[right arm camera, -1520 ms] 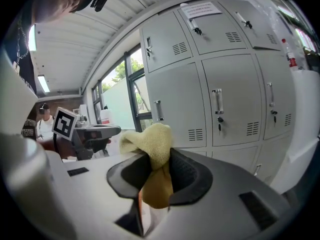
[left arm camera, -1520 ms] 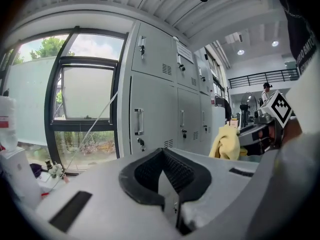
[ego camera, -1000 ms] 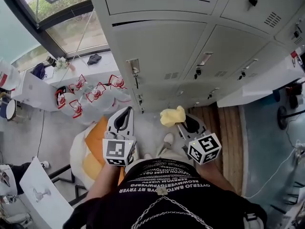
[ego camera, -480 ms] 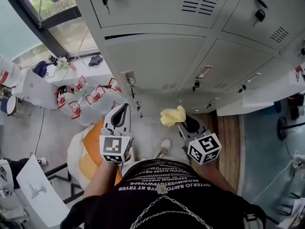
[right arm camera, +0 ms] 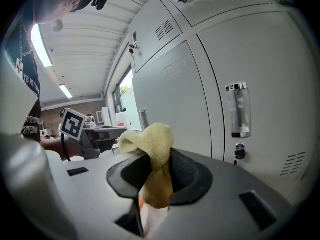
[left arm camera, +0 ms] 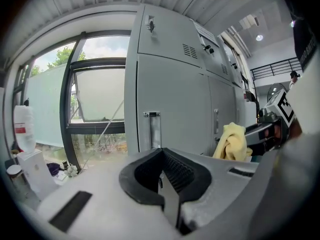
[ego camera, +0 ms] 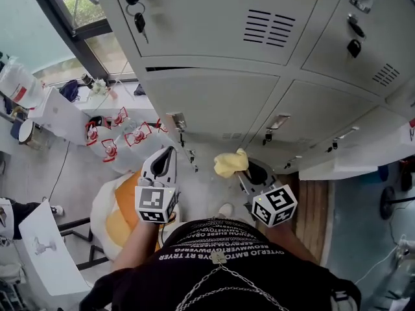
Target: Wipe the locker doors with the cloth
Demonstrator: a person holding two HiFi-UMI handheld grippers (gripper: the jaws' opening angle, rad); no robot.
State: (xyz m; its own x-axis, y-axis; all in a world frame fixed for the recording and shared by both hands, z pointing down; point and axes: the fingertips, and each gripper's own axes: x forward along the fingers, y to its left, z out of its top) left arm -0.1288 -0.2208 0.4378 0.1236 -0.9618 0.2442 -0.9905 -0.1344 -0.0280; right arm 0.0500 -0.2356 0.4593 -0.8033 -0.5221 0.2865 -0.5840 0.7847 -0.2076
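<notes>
A bank of grey locker doors fills the upper head view, each with a handle and vent slots; keys hang from one upper door. My right gripper is shut on a yellow cloth, which bunches above its jaws a short way from the doors. My left gripper points at the lower left door, its jaws closed together with nothing between them. The cloth also shows at the right of the left gripper view.
Left of the lockers is a window with a white sill holding bottled water packs. An orange and white bag lies by my left leg. A wooden floor strip runs at the right.
The head view has tilted upward, bringing the upper locker row and hanging keys into view. Both grippers have kept their spacing, and the cloth stays clamped.
</notes>
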